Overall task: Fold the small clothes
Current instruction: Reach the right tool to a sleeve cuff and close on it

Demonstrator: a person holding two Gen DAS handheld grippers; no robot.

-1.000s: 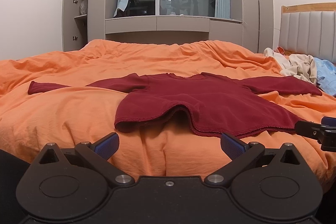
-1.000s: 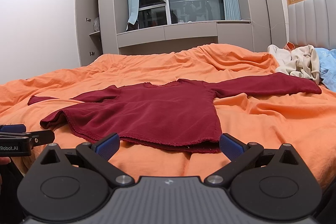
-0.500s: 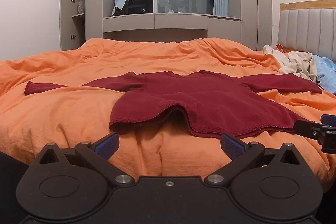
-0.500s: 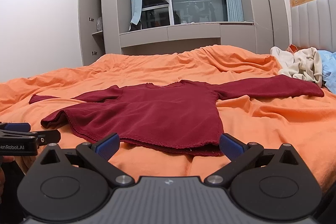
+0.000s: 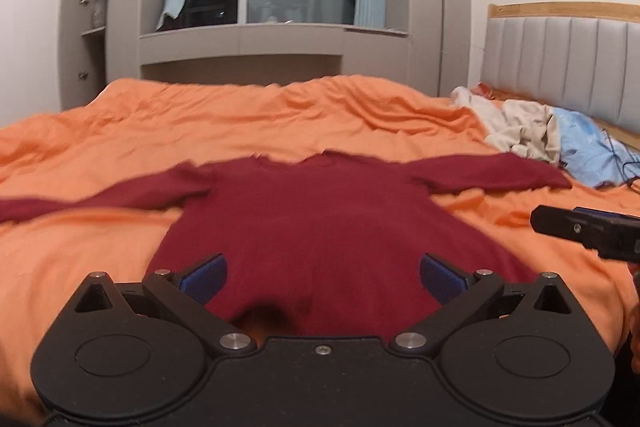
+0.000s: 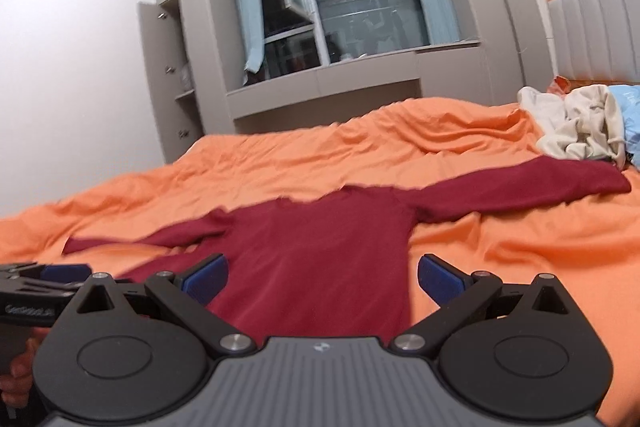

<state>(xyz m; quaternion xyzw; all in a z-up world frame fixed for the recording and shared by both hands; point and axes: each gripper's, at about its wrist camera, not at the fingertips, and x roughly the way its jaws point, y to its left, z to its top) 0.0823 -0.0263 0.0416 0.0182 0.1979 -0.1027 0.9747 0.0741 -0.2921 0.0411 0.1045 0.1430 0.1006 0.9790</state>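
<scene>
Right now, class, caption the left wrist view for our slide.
Open left tongs poised over the hem of a dark red long-sleeved top spread flat on an orange duvet.

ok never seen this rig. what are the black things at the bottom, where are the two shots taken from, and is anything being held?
No robot arm here: a person holds one handheld claw in each hand, each with a fisheye camera looking along its two blue-padded fingers. One picture is from the left claw, the other from the right claw; each also catches the other claw at its edge. On the orange bedspread a dark red long-sleeved top lies spread flat, sleeves out. A pile of pale clothes sits near the headboard. Both claws are open, over the top's hem, holding nothing.
</scene>
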